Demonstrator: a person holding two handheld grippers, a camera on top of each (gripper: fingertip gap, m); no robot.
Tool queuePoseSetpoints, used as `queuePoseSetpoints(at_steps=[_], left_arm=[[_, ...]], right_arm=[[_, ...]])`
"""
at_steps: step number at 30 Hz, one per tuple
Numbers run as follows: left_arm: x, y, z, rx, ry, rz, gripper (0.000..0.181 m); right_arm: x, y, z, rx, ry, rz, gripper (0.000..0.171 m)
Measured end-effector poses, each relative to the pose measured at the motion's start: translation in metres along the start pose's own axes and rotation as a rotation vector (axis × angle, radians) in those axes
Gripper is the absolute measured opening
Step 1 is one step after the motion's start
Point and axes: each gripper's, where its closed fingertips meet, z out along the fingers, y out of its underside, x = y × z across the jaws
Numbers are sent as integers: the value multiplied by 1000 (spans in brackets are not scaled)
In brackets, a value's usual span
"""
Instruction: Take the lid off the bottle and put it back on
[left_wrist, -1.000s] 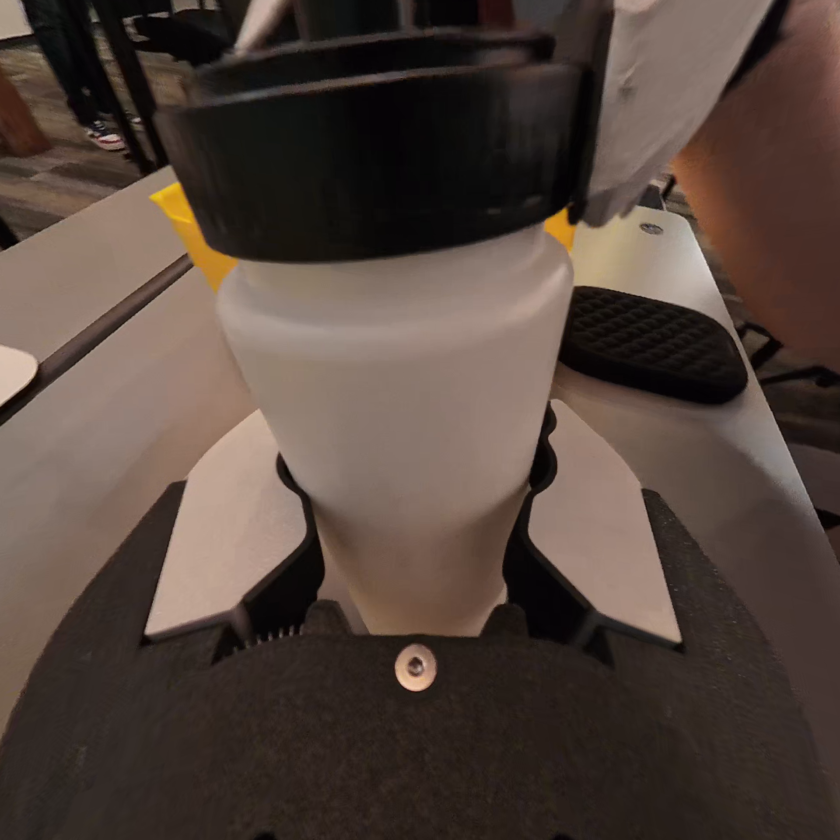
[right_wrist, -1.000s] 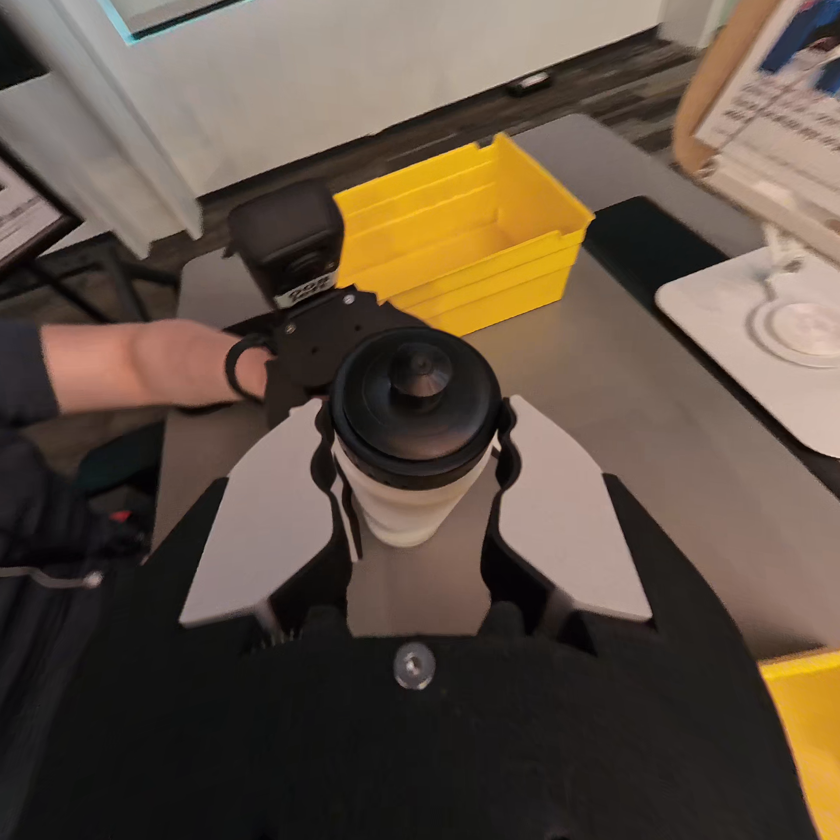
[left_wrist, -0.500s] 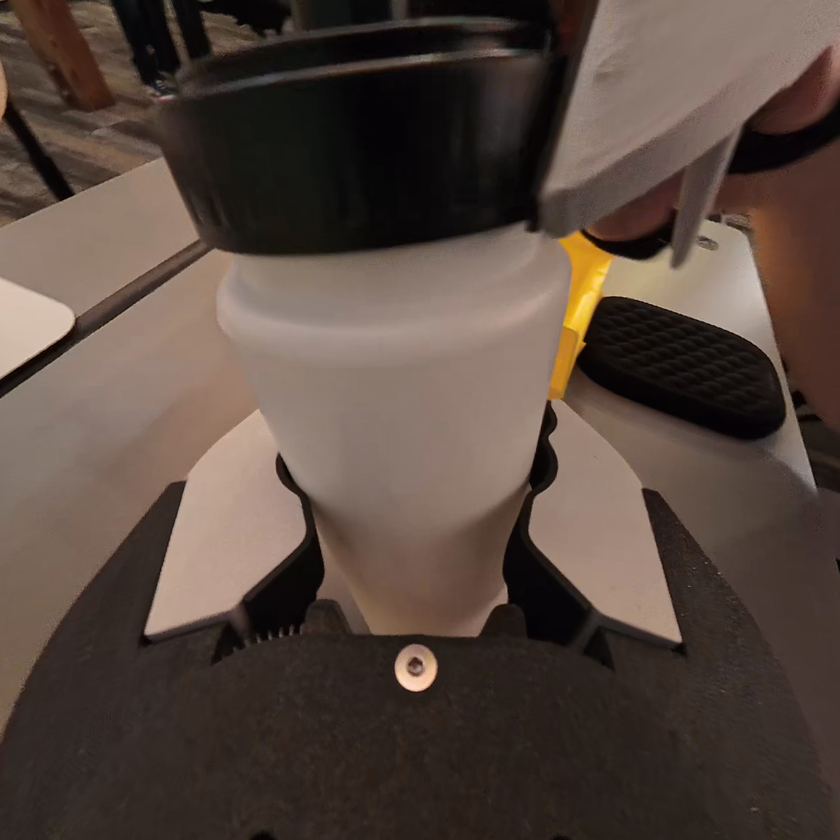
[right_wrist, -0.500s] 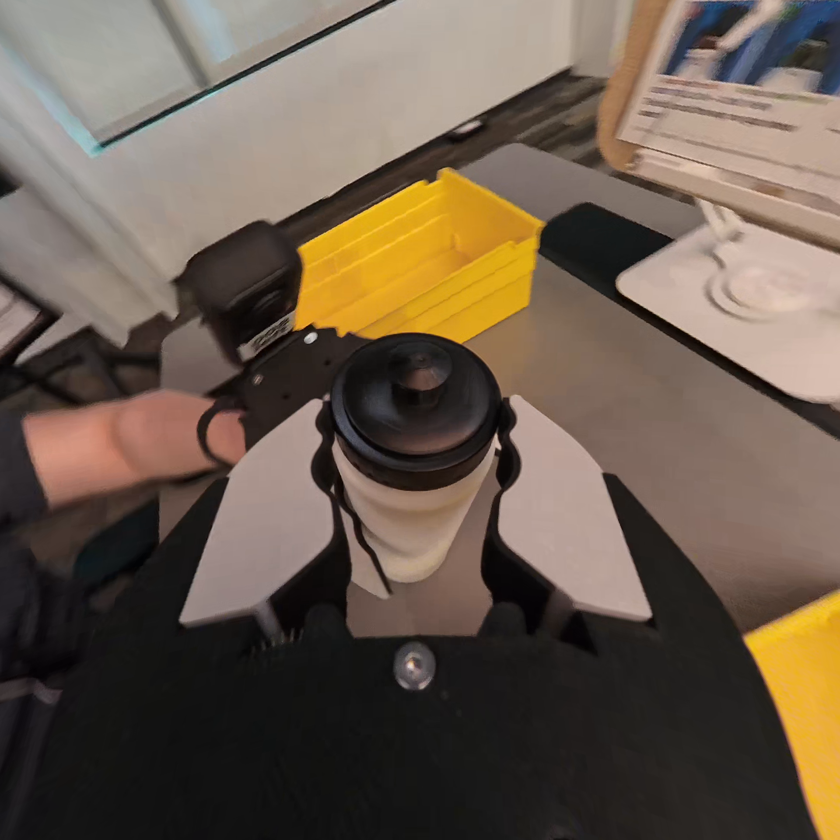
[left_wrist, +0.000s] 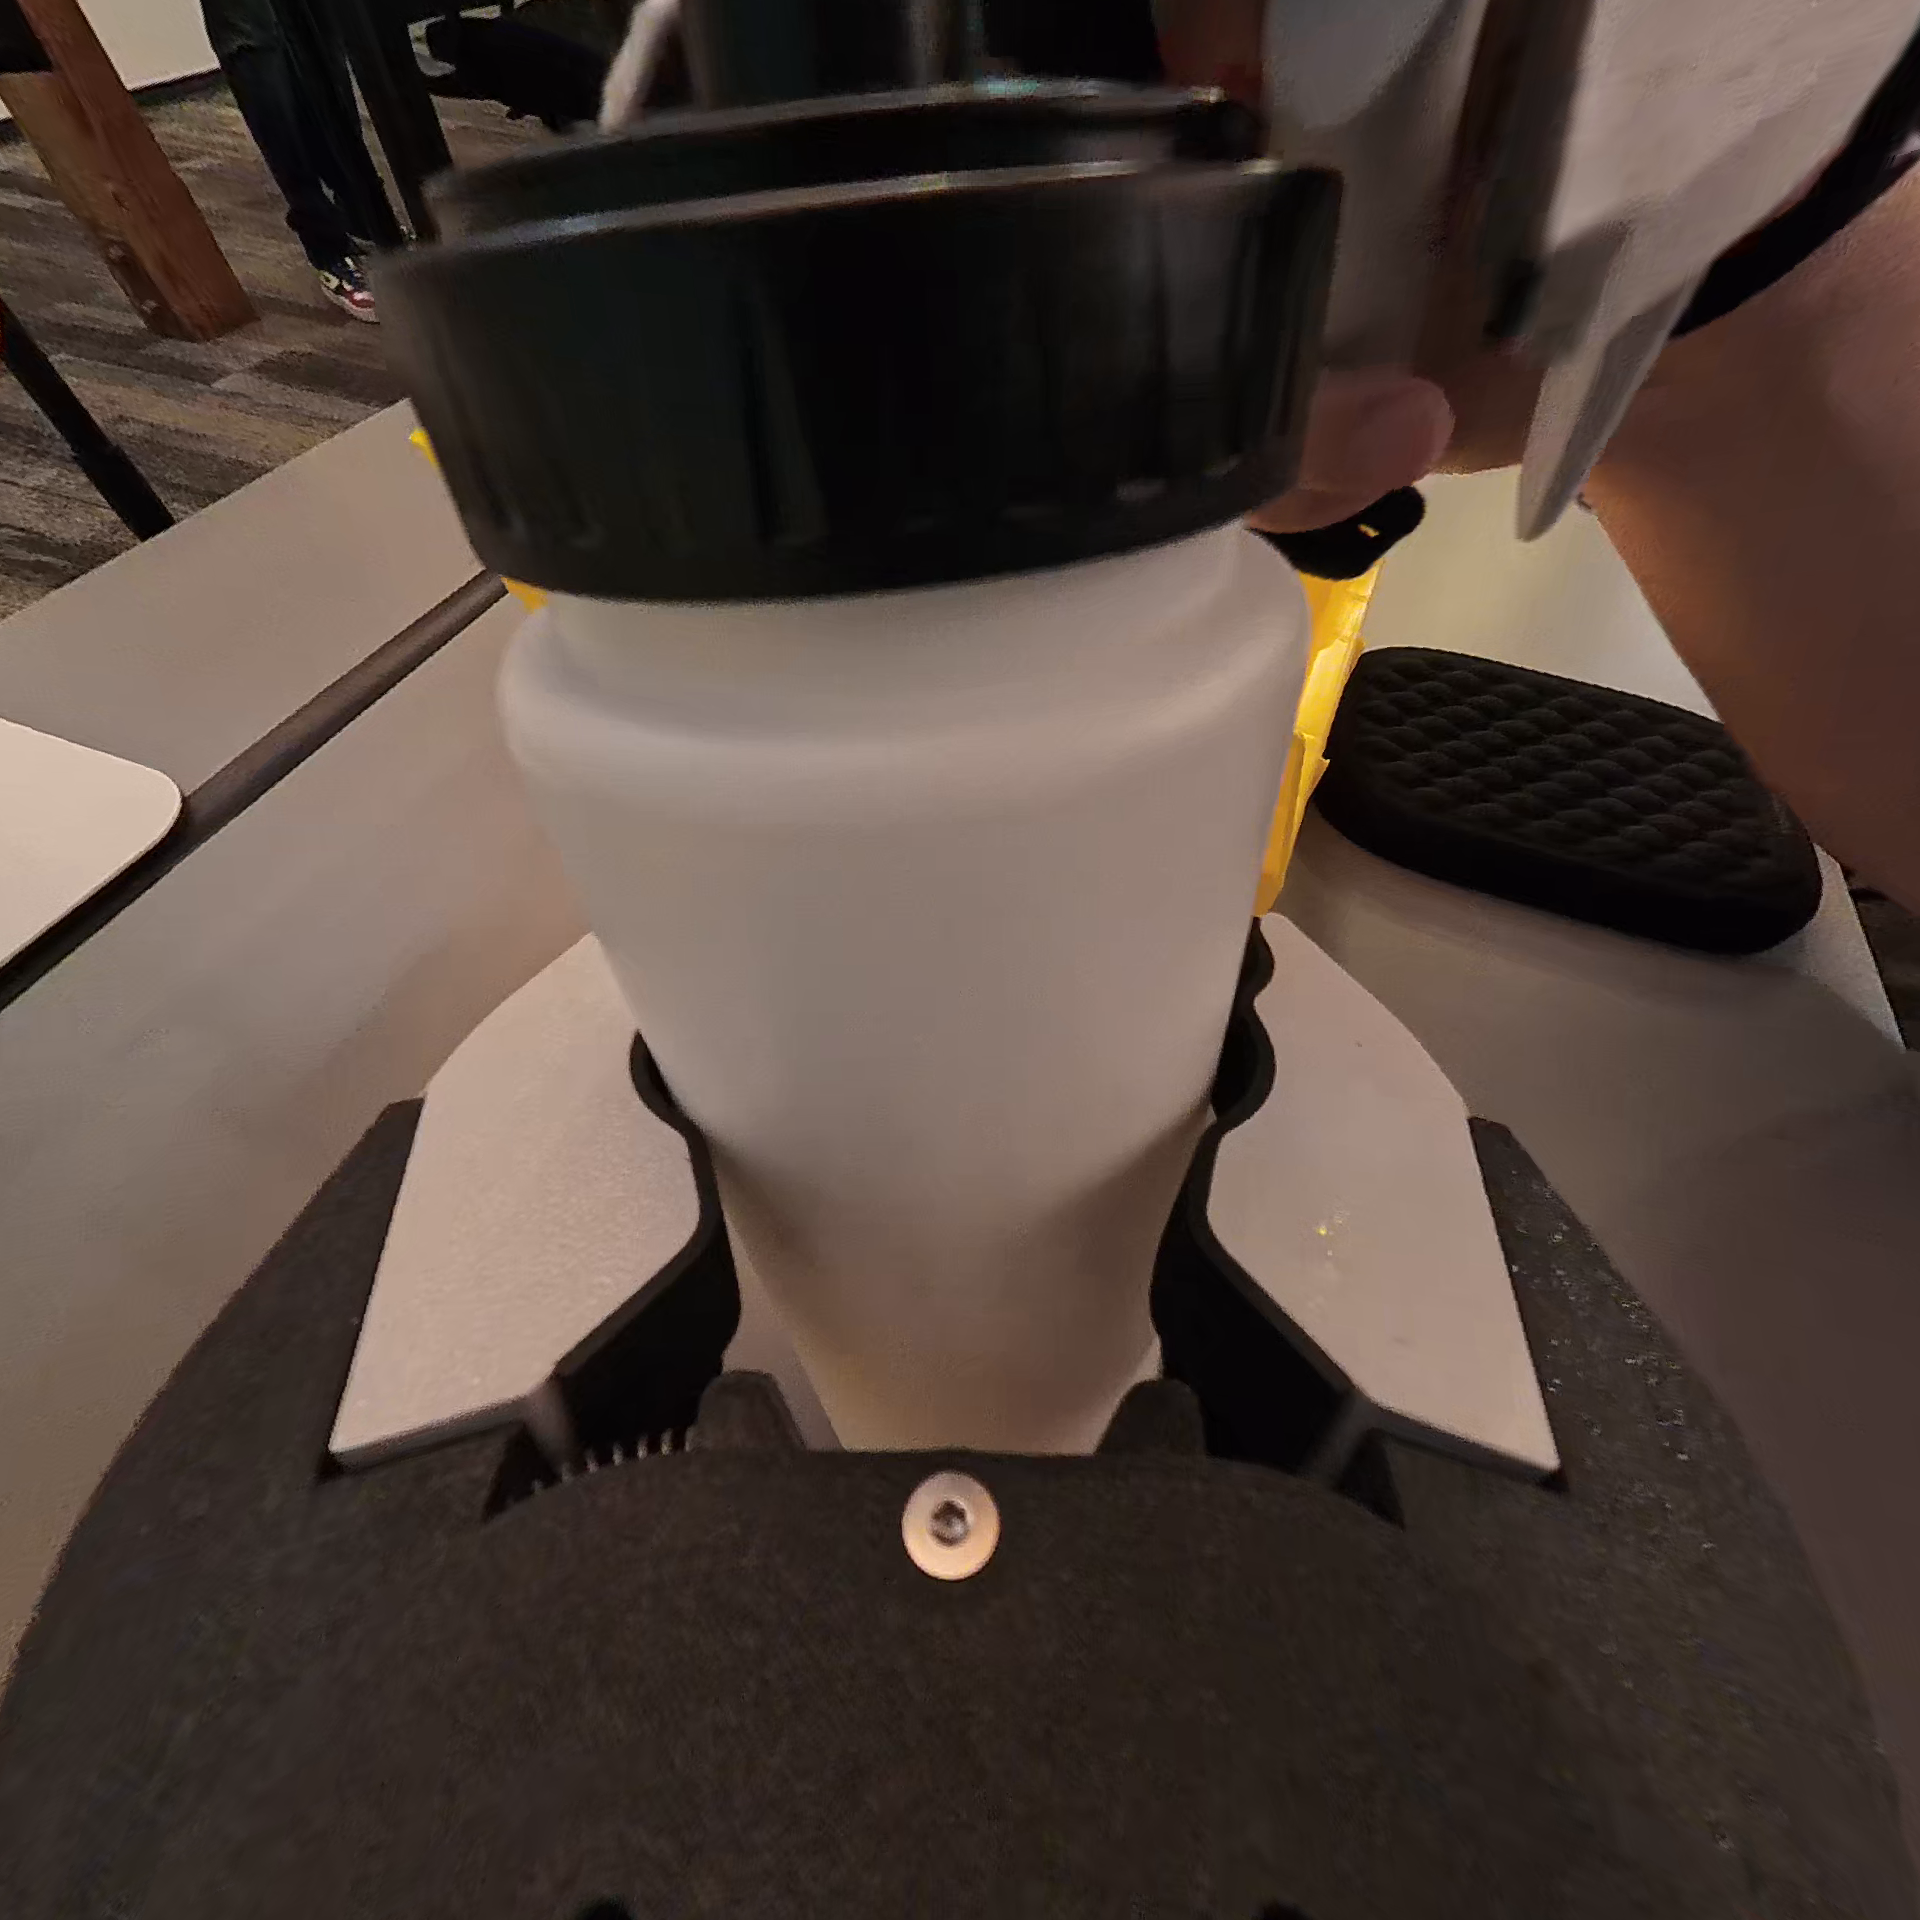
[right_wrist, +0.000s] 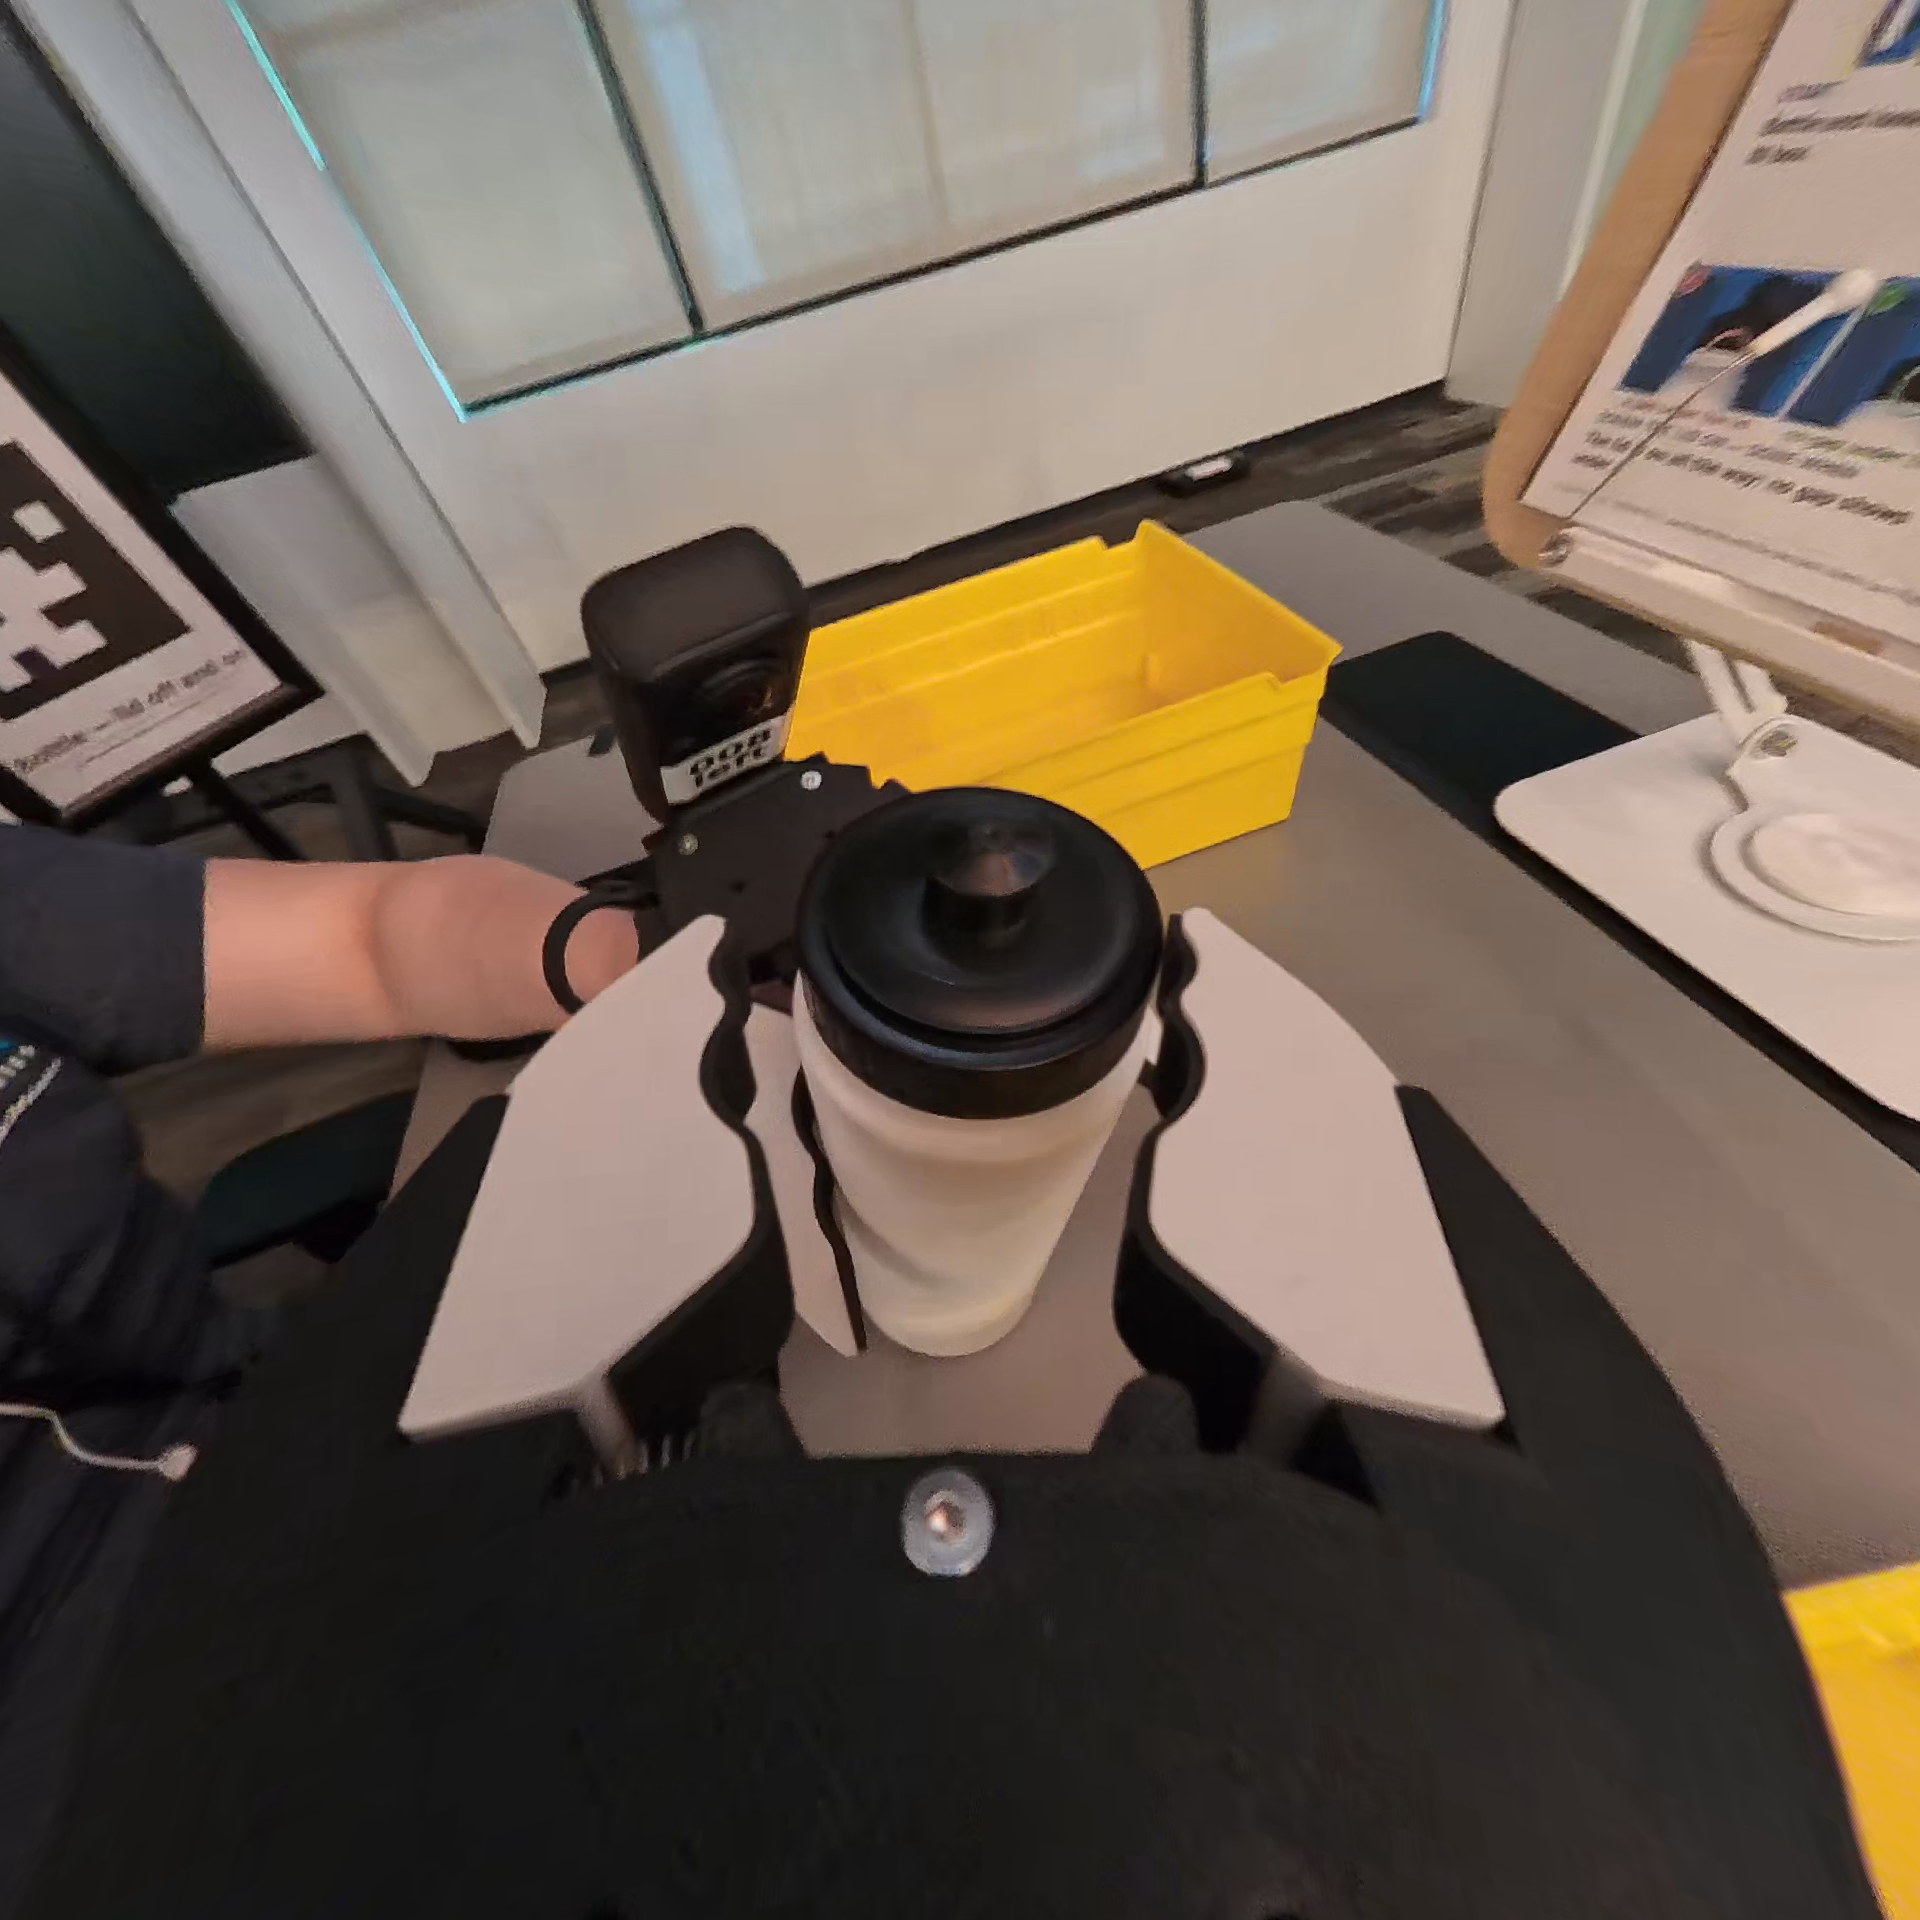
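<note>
- My left gripper is clamped on the lower body of the white plastic bottle, which stands upright on the grey table in front of the yellow bin.
- The black screw lid, with its pull spout on top, sits on the bottle's neck; from the left wrist view it looks slightly tilted, though blur makes that hard to judge.
- My right gripper straddles the lid from above. The fingers sit against or just beside its ribbed rim, and I cannot tell whether they are truly pinching.
- I judge this to be a twisting step, whether loosening or tightening I cannot say.
- To do it well, I would keep the left grip firm so the bottle does not spin.
- I would centre the right fingers on the ribbed band, not the spout.
- I would turn about the bottle's own axis, keeping the lid level so the threads do not cross.
</note>
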Motion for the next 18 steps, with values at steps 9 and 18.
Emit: queuePoseSetpoints(at_steps=[9, 18], left_arm=[[-9, 2, -2, -18, -96, -60, 102], [-4, 1, -1, -1, -49, 0, 101]], right_arm=[[11, 3, 11, 48, 319, 204, 70], [0, 2, 3, 27, 177, 15, 77]])
